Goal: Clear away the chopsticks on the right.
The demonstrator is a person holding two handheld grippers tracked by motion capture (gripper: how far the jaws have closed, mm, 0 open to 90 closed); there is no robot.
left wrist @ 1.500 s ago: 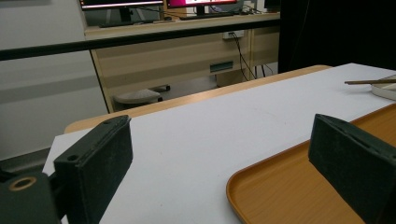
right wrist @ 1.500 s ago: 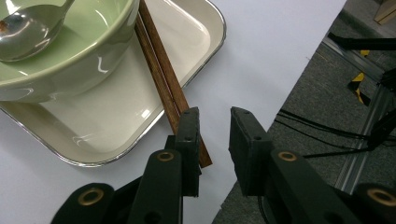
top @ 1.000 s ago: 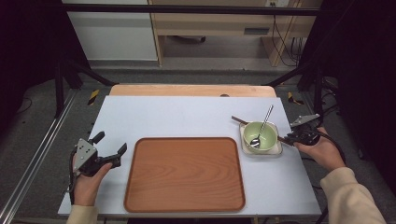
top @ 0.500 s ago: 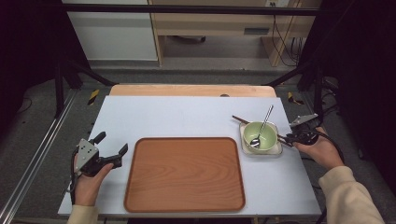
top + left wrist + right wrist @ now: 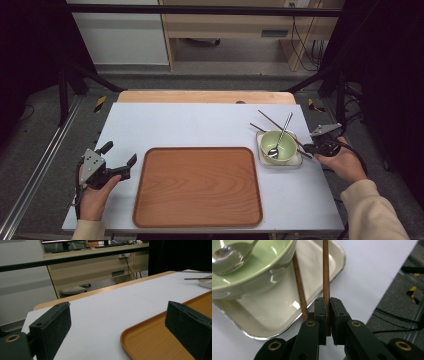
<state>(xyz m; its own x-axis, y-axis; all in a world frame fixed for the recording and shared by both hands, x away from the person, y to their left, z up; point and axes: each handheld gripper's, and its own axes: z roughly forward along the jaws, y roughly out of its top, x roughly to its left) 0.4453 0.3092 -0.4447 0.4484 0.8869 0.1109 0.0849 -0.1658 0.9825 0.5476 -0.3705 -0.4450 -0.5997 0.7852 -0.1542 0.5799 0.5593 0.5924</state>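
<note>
A green bowl [image 5: 278, 145] with a metal spoon [image 5: 281, 136] in it stands on a small cream dish [image 5: 264, 159] at the table's right. Two brown chopsticks [image 5: 274, 125] lie across the dish behind the bowl. My right gripper [image 5: 311, 148] is at the dish's right edge, shut on one chopstick [image 5: 326, 277]. The other chopstick [image 5: 299, 287] lies free just left of the jaws, against the bowl [image 5: 252, 267]. My left gripper [image 5: 120, 153] rests open at the left of the wooden tray [image 5: 197, 185], and nothing is between its wide-apart jaws [image 5: 117, 325].
The wooden tray [image 5: 160, 340] is bare and takes up the middle front of the white table [image 5: 200, 125]. A black frame bar crosses behind the table, with a desk and cables beyond. Floor rails run along the left.
</note>
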